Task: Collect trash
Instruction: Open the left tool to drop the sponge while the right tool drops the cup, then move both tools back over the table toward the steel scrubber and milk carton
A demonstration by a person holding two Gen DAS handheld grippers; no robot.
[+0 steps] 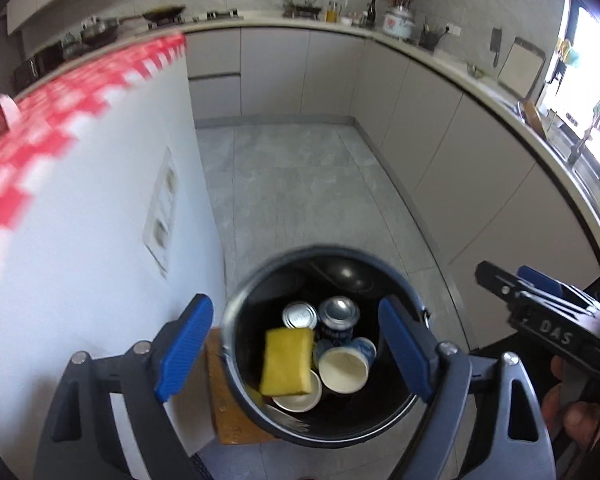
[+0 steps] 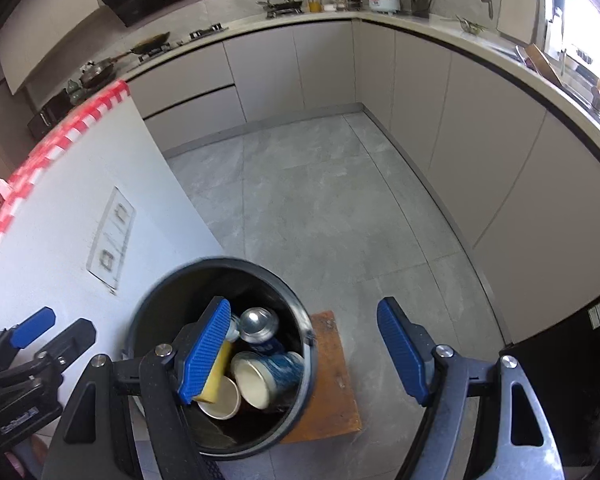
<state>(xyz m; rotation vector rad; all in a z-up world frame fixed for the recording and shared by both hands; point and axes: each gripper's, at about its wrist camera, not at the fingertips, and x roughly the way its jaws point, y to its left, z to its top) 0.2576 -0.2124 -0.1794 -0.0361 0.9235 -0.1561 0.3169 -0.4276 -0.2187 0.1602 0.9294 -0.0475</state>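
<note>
Right tongs (image 2: 300, 354) hide half the sponge (image 2: 216, 376) in the bin (image 2: 148, 320).

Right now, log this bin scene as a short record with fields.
container: black round trash bin, lid off, standing on a wooden board on the grey tile floor
contents: yellow sponge on top, two drink cans, two paper cups
left gripper: open above the bin, nothing between its pads
right gripper: open, holding nothing, one finger over the bin
surroundings: white counter side with sockets, red checked cloth on top
</note>
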